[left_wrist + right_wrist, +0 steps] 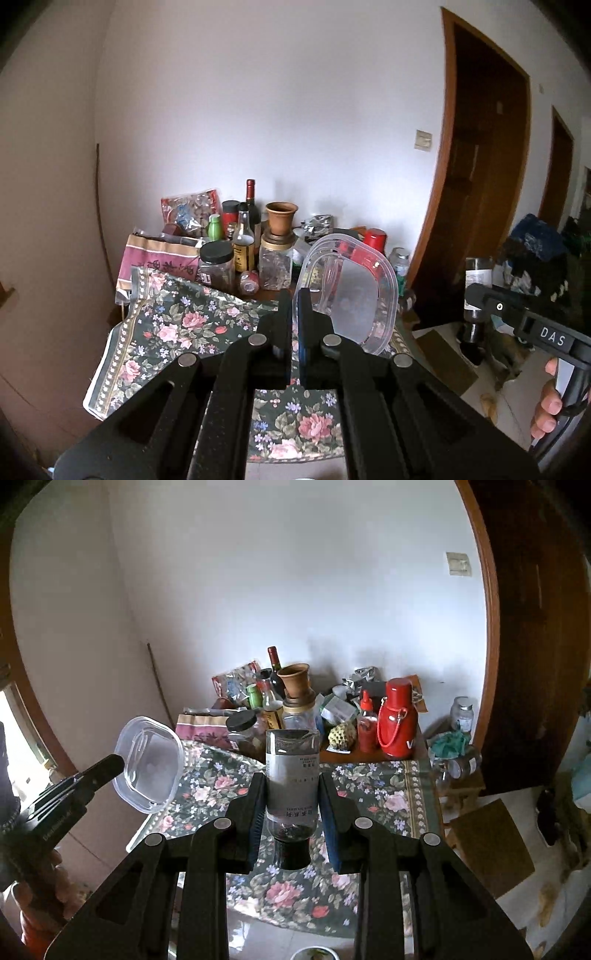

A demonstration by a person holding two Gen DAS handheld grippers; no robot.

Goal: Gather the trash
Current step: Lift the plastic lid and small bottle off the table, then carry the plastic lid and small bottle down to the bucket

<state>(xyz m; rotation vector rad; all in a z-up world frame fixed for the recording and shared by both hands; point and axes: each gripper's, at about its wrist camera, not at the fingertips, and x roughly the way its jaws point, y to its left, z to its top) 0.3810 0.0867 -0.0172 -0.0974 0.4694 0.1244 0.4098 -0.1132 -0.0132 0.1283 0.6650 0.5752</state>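
Left wrist view: the left claw [294, 310] is almost closed and pinches the rim of a clear tub [347, 291]. The tub is empty and held up in the air above the table [177, 332].
Right wrist view: the right claw [293, 794] is closed on a bottle [292, 775], held upside down with its dark cap [291, 854] pointing at the camera. The bottle is up in the air too.
Done: two bits of trash are picked up, one in each claw.
Left to do: no bin shows in either view, so both bits must still be put somewhere.
Table, left to right: a jar with a black lid [244, 731], a brown pot [294, 679], a bumpy green fruit [341, 734], a red flask [397, 720].
More trash: I cannot tell which of these is trash.
Guess: the job looks partly done.
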